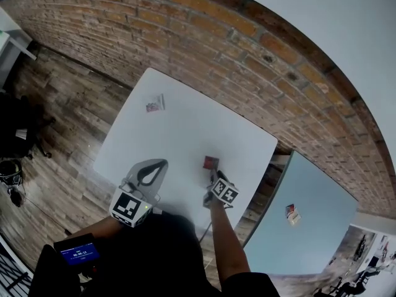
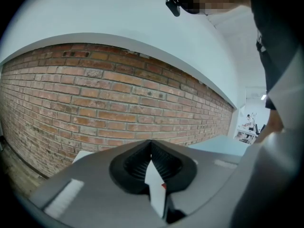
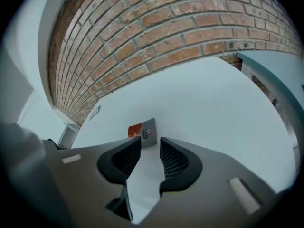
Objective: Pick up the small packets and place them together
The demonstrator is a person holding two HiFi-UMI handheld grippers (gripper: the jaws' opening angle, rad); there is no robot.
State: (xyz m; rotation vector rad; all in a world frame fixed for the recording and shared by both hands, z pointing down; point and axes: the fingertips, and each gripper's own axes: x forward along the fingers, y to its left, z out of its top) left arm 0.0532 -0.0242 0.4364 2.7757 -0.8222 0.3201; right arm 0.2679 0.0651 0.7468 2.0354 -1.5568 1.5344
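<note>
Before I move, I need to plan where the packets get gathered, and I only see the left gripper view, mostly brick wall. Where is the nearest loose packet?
Observer: A red packet lies on the white table, just ahead of the right hand-held gripper.
Operator: Any others on that table?
Observer: Yes, a second packet lies near its far left corner.
Operator: Is that all of them?
Observer: No, a third packet lies on the light blue table off to the right.
</note>
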